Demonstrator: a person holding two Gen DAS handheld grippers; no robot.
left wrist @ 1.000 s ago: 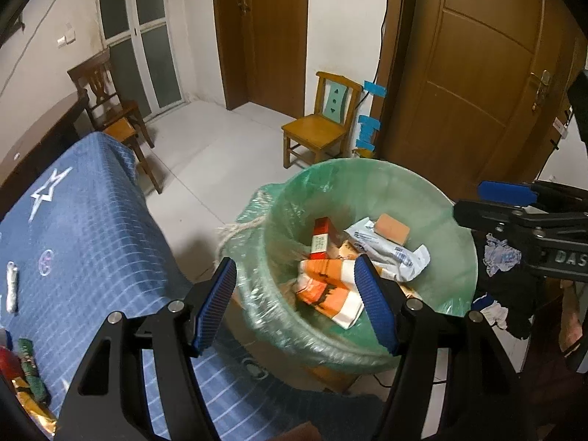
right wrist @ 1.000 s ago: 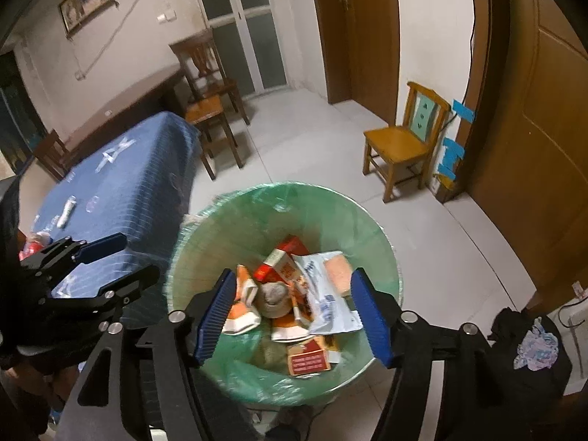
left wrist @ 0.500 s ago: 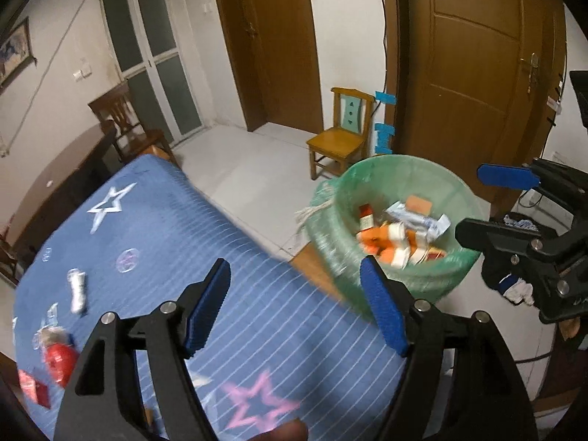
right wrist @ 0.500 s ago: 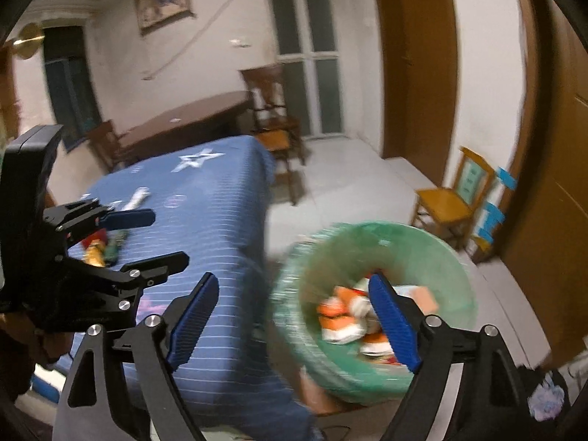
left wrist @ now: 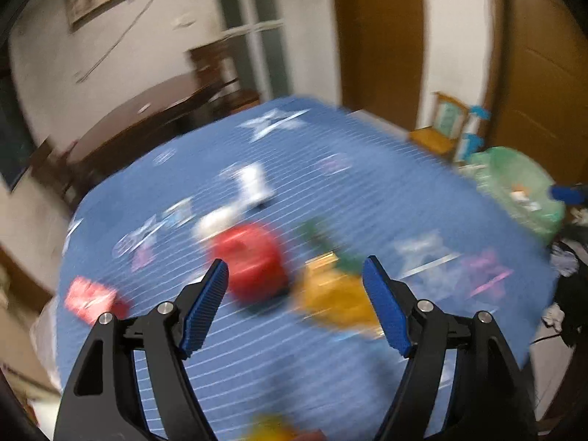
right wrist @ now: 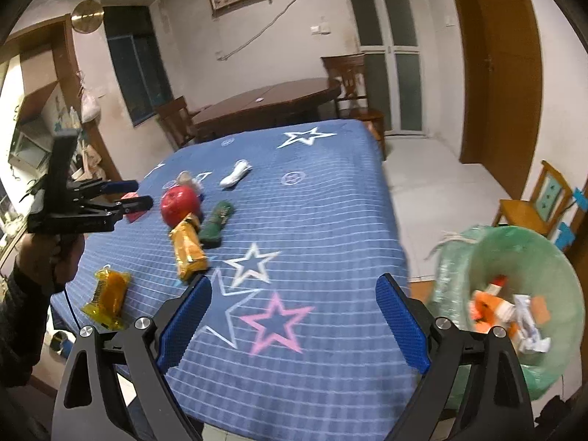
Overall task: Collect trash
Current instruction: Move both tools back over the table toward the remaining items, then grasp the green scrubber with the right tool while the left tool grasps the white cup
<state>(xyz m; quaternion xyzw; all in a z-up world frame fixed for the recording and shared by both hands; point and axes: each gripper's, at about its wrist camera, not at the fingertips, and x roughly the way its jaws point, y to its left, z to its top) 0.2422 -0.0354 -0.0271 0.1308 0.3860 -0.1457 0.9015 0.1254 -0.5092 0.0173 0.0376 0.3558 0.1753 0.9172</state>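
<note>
Our left tongs [left wrist: 296,275] hang with their blue pads spread wide and nothing between them, above the blue starred cloth [left wrist: 367,191] of the table; that view is smeared, so we make out only a red ball [left wrist: 253,261] just ahead of the left pad, a yellow packet [left wrist: 330,294] and a green wrapper [left wrist: 327,242] between the pads, and a white scrap [left wrist: 253,180] farther off. Our right tongs [right wrist: 294,301] are likewise released and empty, held over the near edge of the same cloth by a pink star. From there we see the left tongs at the far left, over a red packet [right wrist: 133,217], with the red ball touching the yellow packet, the green wrapper just beside them, a yellow comb pack [right wrist: 108,296] near the table's left edge and the white scrap well beyond. The green-lined bin [right wrist: 514,257] stands on the floor just right of the table, holding orange and white litter [right wrist: 514,316]. A dark wooden table [right wrist: 264,104] and chairs [right wrist: 352,84] sit behind
</note>
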